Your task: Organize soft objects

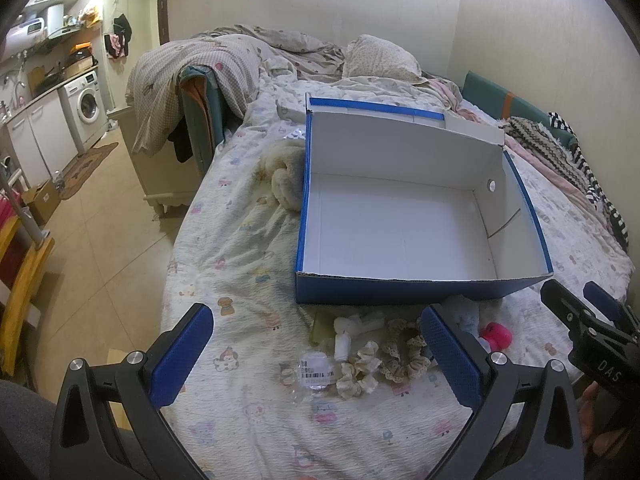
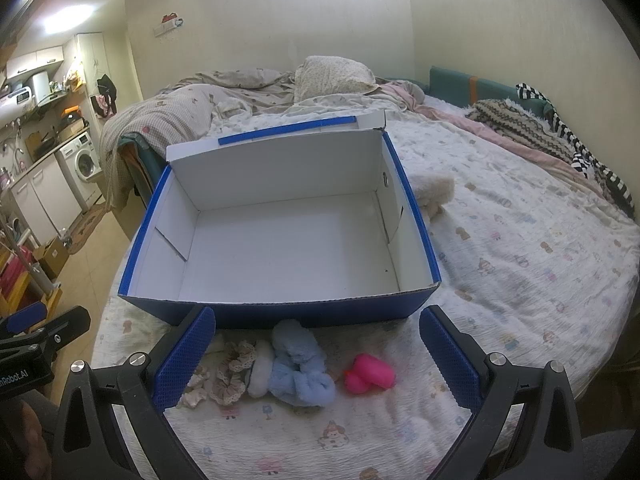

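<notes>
An open blue box (image 1: pixel 400 288) (image 2: pixel 280 314) with a white inside sits empty on the bed. In front of it lie soft items: lace scrunchies (image 1: pixel 402 354) (image 2: pixel 232 372), a cream scrunchie (image 1: pixel 358 372), a white fluffy piece (image 1: pixel 354 326) (image 2: pixel 260 372), a light blue fluffy scrunchie (image 2: pixel 300 368) (image 1: pixel 466 316) and a pink toy (image 2: pixel 370 374) (image 1: pixel 496 336). My left gripper (image 1: pixel 316 350) is open above the scrunchies, holding nothing. My right gripper (image 2: pixel 316 350) is open above the blue scrunchie, also holding nothing.
A beige plush item (image 1: pixel 284 176) (image 2: pixel 434 192) lies beside the box. A small plastic bag with a label (image 1: pixel 316 372) lies near the scrunchies. Rumpled bedding and a pillow (image 1: pixel 380 58) fill the far bed. The floor and a washing machine (image 1: pixel 86 106) are left.
</notes>
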`<action>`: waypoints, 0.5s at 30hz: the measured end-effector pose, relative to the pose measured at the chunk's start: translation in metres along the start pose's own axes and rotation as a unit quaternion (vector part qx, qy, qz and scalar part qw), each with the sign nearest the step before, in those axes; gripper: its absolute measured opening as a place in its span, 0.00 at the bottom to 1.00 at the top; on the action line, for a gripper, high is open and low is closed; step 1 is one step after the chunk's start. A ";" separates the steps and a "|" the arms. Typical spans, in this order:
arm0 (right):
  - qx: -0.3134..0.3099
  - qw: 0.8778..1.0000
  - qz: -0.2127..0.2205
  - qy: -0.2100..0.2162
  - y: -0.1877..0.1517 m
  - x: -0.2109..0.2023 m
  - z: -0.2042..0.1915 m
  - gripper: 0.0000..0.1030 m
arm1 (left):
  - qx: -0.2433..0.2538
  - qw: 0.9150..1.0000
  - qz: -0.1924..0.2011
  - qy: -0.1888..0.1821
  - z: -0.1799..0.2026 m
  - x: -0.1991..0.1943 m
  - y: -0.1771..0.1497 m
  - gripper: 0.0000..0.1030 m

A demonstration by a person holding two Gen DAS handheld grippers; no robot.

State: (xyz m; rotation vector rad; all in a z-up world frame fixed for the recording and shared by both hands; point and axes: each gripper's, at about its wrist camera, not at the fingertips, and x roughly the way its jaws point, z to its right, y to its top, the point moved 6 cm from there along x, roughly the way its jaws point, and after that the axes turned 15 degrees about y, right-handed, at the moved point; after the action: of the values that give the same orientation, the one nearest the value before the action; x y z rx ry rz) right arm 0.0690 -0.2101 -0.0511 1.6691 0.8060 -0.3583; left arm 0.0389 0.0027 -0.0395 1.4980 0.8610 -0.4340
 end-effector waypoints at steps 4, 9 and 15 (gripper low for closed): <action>0.001 1.000 0.000 0.000 0.000 0.000 0.000 1.00 | -0.001 1.000 -0.001 0.000 0.000 0.000 0.000 1.00; 0.000 1.000 -0.001 0.000 0.000 0.000 0.000 1.00 | 0.000 1.000 -0.001 0.000 0.000 0.000 0.000 1.00; 0.001 1.000 -0.001 0.000 0.000 0.000 0.000 1.00 | -0.002 1.000 -0.003 0.003 -0.002 0.003 -0.003 1.00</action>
State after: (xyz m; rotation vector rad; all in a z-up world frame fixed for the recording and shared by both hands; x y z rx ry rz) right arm 0.0684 -0.2099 -0.0508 1.6703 0.8086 -0.3600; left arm 0.0377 0.0055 -0.0433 1.4943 0.8704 -0.4320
